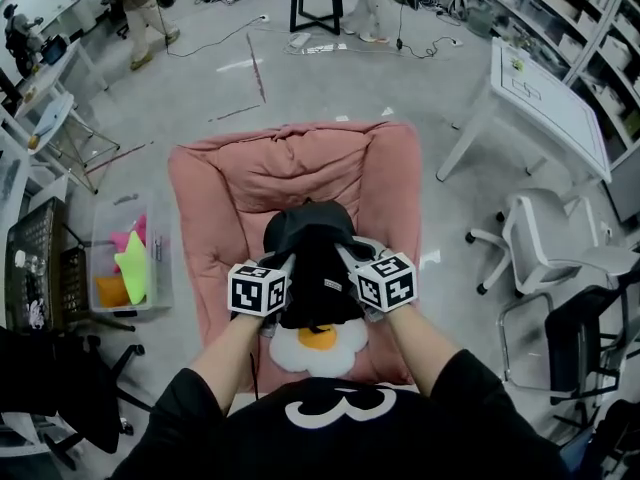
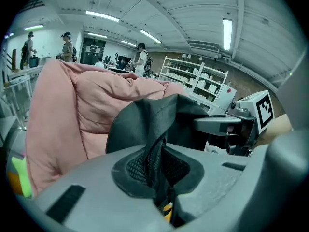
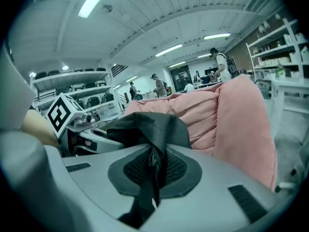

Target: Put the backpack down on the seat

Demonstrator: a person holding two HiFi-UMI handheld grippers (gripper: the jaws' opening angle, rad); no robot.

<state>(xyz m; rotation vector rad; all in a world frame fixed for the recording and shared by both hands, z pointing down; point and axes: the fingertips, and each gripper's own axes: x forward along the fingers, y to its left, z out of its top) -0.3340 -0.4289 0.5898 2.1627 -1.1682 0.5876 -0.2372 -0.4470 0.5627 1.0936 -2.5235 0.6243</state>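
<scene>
The pink padded seat (image 1: 250, 178) fills the middle of the head view, its puffy back quilted in folds. Over the middle of that seat is the backpack (image 1: 315, 258), black and limp, its top fabric bunched into a rounded hump and a zipper line running down a fold; whether its bottom rests on the seat cannot be told. At the seat's front edge, partly under the backpack, lies a white fried-egg cushion (image 1: 318, 346) with a yellow yolk. The left gripper (image 2: 157, 178) pinches the backpack's fabric on its left side, and the right gripper (image 3: 154, 170) is clamped on a black fold on its right.
</scene>
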